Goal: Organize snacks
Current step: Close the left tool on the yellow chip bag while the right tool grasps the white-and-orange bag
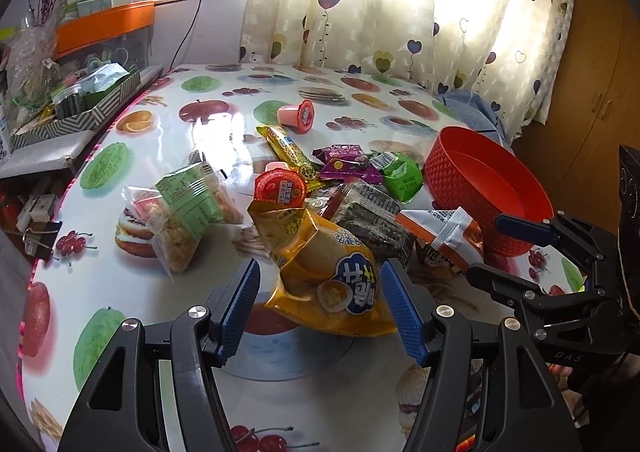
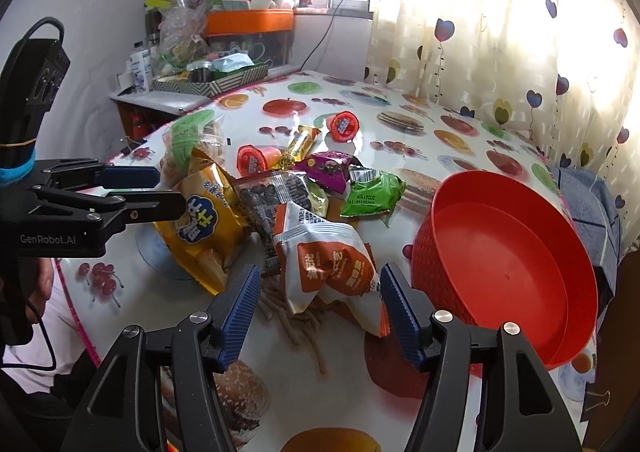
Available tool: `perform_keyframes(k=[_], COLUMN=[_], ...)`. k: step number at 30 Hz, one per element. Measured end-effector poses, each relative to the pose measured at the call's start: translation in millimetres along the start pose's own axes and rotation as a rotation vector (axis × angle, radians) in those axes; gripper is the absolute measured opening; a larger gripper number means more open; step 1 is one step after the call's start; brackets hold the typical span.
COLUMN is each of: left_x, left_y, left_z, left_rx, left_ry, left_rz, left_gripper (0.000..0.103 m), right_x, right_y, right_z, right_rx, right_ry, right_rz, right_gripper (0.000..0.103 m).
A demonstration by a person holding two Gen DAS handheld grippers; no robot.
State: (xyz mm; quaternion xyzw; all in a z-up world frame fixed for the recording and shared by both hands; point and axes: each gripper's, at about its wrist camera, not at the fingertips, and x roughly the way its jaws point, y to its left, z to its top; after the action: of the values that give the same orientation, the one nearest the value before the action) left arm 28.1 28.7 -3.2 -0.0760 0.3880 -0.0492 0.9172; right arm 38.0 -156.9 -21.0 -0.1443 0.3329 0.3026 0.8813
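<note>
- Red basket (image 2: 520,252) on worktop (image 1: 168,316), nothing in it
- Snack pile just left of basket
- Left hand-held gripper (image 1: 320,308) released, straddling yellow packet (image 1: 320,264)
- Right hand-held gripper (image 2: 318,312) released around orange-white packet (image 2: 328,264)

- Our left gripper (image 1: 318,306) jaws wide, yellow snack bag (image 1: 320,272) between, pads not pressing.
- Red basket (image 1: 476,176) at 2 o'clock.
- Right gripper (image 1: 484,248) at 3 o'clock, open around orange-white packet (image 1: 444,230).

The dark seaweed packet (image 1: 372,220) lies half buried under the yellow snack bag (image 1: 332,268); its print is unreadable.
</note>
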Motion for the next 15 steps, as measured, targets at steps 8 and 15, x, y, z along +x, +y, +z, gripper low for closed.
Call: perform_keyframes(k=[8,15], left_x=[18.6,34.6], left_y=[0.0,4.5], left_z=[0.0,-1.3], left_rx=[-0.002,-0.037], left_ry=[0.036,0.074], left_rz=[-0.049,-0.051], left_gripper=[0.064,0.064], right_x=[19.7,31.4], right_y=[2.0,2.8], right_z=[1.1,1.2], right_rx=[-0.068,-0.111], right_ry=[0.036,0.051], right_rz=[-0.014,-0.025], right_gripper=[0.063,0.063])
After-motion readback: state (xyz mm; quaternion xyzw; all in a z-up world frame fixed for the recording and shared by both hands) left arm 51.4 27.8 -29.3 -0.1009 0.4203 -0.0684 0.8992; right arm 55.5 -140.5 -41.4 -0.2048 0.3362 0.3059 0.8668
